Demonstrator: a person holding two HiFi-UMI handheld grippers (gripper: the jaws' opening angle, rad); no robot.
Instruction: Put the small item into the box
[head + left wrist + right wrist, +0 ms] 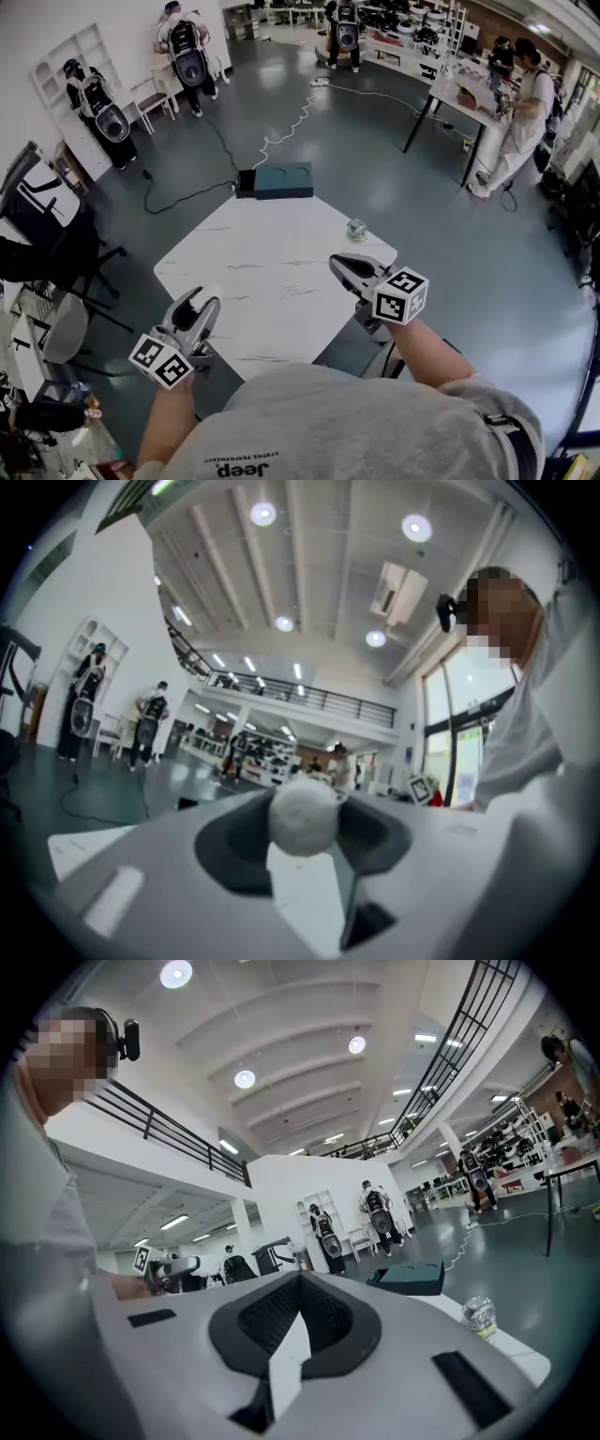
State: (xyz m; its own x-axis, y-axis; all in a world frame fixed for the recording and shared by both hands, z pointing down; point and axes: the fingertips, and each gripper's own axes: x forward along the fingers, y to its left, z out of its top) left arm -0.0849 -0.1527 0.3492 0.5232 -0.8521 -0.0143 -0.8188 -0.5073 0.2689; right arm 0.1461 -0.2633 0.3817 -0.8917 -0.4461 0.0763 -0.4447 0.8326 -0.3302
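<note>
The fingers of my left gripper stand partly apart and press on a white fluffy ball, held at their tips over the near part of the surface. My right gripper has its fingers together, with nothing between them. The dark green box lies ahead at the far end, well apart from the ball, its long side across my view. The ball is round, so it has no long axis.

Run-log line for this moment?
left gripper: shut on white ball | right gripper: shut, empty | teal box: at table's far end
</note>
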